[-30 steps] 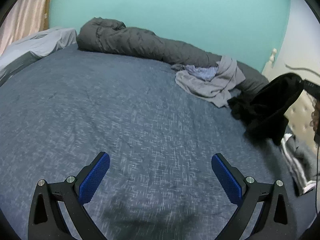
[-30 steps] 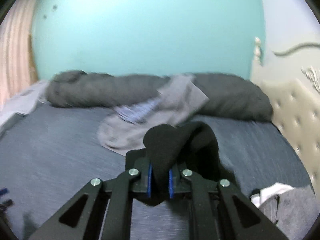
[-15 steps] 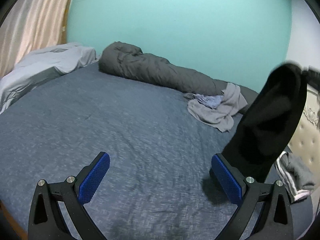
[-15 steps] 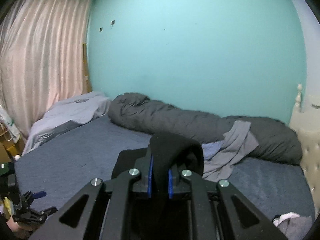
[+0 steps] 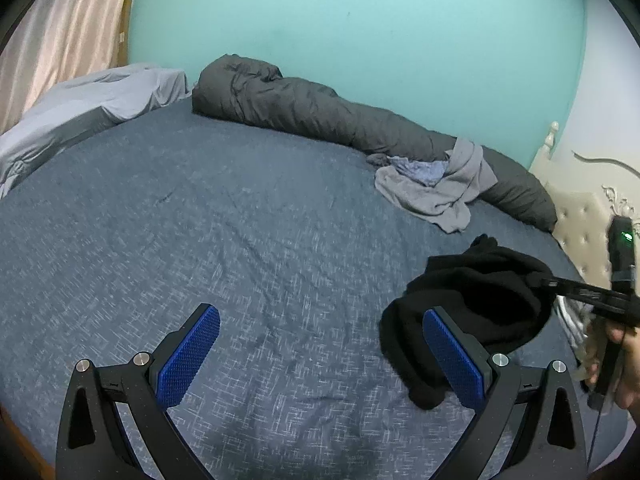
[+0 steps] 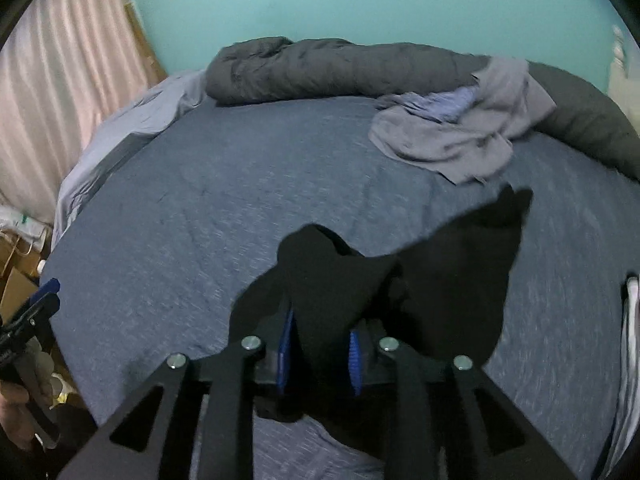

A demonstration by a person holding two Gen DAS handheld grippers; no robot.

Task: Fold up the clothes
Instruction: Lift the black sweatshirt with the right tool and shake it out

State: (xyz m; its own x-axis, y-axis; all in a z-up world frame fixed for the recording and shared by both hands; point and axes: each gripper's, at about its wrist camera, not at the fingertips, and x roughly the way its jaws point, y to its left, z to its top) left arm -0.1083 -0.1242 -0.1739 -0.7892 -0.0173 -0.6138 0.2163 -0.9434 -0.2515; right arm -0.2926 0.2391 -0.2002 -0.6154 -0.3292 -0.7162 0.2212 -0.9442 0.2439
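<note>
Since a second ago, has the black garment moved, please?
Yes. The black garment has come down and leftward, away from the headboard, onto the bed.

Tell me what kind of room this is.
Most likely a bedroom: a wide bed with a rolled dark duvet along the wall, a tufted headboard, and loose clothes awaiting folding.

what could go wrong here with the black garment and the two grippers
1. The right gripper pinches only one bunched fold of the black garment, so it may land crumpled on the bed rather than flat.
2. The left gripper is open and empty beside the hanging cloth; closing now could catch a random fold instead of an edge.
3. The grey clothes pile lies close behind and could get dragged in.
</note>
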